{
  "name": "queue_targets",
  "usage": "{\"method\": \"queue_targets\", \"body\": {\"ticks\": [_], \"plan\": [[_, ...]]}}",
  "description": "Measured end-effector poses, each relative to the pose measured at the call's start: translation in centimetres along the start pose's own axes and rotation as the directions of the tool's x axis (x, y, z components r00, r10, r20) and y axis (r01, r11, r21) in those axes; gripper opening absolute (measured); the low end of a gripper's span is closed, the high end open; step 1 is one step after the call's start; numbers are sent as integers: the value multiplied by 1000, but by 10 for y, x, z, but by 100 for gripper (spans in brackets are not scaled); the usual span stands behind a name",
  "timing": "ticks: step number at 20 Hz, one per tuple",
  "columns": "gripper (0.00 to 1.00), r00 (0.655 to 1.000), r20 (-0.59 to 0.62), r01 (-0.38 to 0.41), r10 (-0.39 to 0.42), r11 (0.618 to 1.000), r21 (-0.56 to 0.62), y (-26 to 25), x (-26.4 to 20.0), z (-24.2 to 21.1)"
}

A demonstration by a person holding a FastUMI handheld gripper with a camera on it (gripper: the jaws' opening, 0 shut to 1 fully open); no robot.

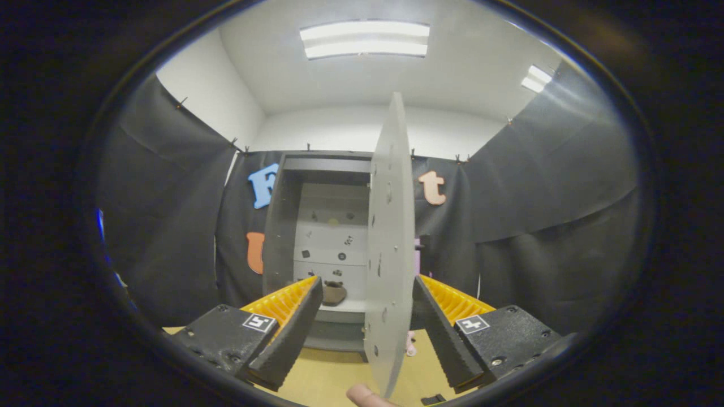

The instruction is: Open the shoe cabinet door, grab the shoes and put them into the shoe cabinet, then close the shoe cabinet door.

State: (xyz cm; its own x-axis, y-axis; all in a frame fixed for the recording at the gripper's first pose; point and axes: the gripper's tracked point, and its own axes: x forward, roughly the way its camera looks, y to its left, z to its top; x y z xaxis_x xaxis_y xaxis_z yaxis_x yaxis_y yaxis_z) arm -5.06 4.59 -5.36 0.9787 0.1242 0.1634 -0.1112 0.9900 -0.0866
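Fingertip [367, 397] of the person nearest, at the door's lower edge. Gripper [367, 294] fingers apart, straddling the open door [387, 249] edge-on, not clamping it. Beyond, the cabinet [328, 226] stands open; one brown shoe [334, 293] sits on a lower shelf. Something pink [411, 343] on the floor behind the door, can't identify. Judging: opened, at least one shoe stowed, closing left.

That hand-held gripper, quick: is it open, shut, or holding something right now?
Hand-held gripper: open, fingers spread either side of the shoe cabinet door, which stands edge-on between them; neither finger visibly presses on it.
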Motion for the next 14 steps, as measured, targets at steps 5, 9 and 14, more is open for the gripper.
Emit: {"method": "queue_targets", "body": {"ticks": [5,9,14], "plan": [[100,994,-70,84,-81,995,45,-70,7,-25],[100,979,-112,177,-173,984,28,-125,8,-47],[99,961,-206,192,-182,981,28,-142,21,-85]]}}
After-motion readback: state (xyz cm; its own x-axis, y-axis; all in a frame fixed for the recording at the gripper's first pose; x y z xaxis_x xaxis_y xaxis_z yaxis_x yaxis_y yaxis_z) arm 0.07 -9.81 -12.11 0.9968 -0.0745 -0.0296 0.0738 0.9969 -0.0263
